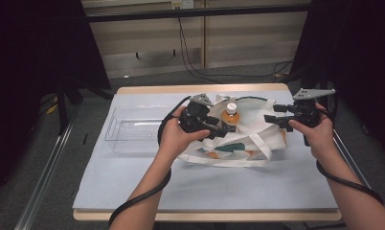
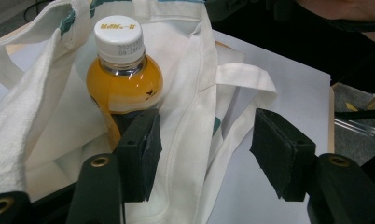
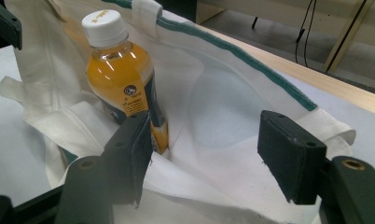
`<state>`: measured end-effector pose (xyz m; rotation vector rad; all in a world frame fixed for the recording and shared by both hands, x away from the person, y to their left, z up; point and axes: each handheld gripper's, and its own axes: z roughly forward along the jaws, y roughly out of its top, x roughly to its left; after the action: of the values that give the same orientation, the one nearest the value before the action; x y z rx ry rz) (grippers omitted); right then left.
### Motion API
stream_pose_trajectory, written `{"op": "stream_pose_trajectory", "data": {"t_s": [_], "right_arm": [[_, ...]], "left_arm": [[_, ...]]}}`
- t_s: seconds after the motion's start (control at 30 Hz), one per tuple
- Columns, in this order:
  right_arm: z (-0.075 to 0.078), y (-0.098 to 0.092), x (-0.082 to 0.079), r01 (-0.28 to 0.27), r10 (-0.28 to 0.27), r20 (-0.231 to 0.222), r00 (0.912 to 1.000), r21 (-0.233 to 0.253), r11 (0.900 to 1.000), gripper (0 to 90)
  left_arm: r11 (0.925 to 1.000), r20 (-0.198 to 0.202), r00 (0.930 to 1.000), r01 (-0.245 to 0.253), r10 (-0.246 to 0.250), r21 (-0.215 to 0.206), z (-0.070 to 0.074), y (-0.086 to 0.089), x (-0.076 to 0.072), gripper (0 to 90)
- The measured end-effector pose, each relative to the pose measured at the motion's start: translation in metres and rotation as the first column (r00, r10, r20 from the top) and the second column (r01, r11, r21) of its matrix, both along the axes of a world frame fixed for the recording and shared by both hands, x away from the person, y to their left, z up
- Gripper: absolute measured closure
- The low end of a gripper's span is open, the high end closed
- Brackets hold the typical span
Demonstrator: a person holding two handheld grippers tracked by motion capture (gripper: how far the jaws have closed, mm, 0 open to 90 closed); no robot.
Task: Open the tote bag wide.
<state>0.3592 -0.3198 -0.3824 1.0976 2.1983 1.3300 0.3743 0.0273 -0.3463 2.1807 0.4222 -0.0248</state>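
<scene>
1. Bottle (image 2: 124,81) of orange drink, white cap, stands upright inside the white tote bag (image 1: 250,136), near the middle of the table (image 1: 133,182). Bag has a teal-edged rim and loose white straps.
2. Writing: cap top carries small yellow print, too blurred to read in the left gripper view; a stamped code line runs around the cap skirt, digits not legible. In the right gripper view the label shows a small round emblem and fine print, unreadable.
3. Left gripper (image 2: 204,149): jaws spread wide, holding nothing; one pad sits just in front of the bottle's lower body, bag cloth between the jaws.
4. Right gripper (image 3: 206,149): jaws likewise apart and empty, hanging over the open bag; the left-hand pad is just beside the bottle's base.
5. High view adds a clear plastic bin (image 1: 133,129) left of the bag, both hands, trailing cables.
6. Hidden: the bottle's lower part is covered by pads and cloth; orange shapes under the bag's front cannot be identified.
</scene>
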Motion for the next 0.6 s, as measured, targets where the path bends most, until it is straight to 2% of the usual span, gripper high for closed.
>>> {"op": "stream_pose_trajectory", "data": {"t_s": [0.3, 0.5, 0.6], "right_arm": [[-0.003, 0.006, 0.001, -0.018, 0.018, -0.012, 0.9998, -0.002, 1.000, 34.6], [-0.007, 0.010, -0.001, -0.040, 0.040, -0.019, 0.9990, -0.004, 0.999, 34.4], [-0.008, 0.012, -0.002, -0.048, 0.048, -0.023, 0.9986, 0.000, 0.999, 34.4]], "left_arm": [[0.9999, 0.014, 0.9998, -0.012, 0.012, -0.012, 0.008, 0.003, 0.005, 42.1], [0.9997, 0.028, 0.9993, -0.025, 0.025, -0.003, 0.011, 0.006, 0.012, 42.1], [0.9993, 0.019, 0.9991, -0.039, 0.039, -0.003, 0.013, 0.007, 0.014, 42.0]]}}
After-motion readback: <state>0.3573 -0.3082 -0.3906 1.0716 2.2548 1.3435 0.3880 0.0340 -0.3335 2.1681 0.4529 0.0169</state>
